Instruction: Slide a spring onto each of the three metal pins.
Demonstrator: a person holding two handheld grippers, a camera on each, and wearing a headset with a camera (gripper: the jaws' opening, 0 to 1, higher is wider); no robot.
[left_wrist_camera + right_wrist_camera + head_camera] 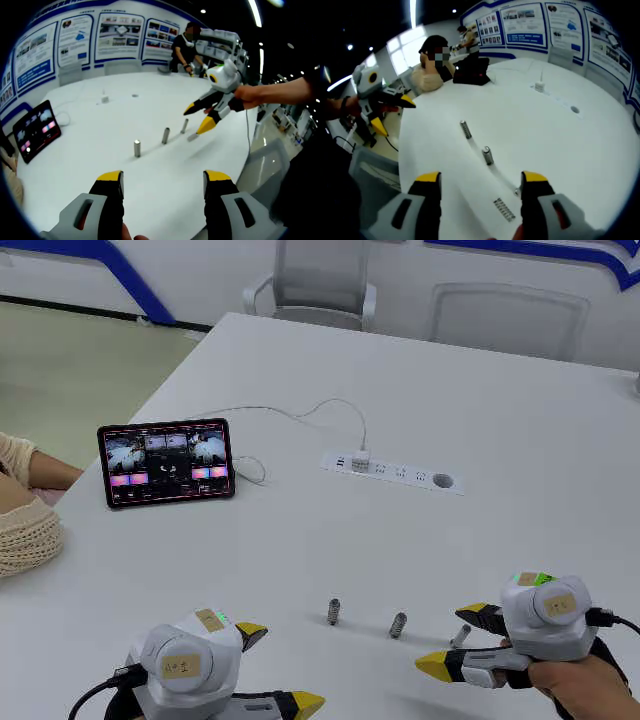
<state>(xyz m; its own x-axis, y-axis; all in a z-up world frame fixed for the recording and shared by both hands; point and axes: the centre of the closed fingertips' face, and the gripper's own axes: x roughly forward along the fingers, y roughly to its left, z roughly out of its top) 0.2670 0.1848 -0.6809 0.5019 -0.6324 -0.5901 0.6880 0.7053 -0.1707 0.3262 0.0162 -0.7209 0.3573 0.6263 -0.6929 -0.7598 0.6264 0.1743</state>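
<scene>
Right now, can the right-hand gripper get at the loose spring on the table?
Probably yes: the right gripper has its jaws open, and the spring lies on the table just between them, uncovered.

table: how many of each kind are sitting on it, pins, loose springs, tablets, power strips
metal pins: 3
loose spring: 1
tablet: 1
power strip: 1
total: 6

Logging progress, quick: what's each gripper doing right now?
Left gripper: open, holding nothing.
Right gripper: open, empty; a loose spring lies close by.
</scene>
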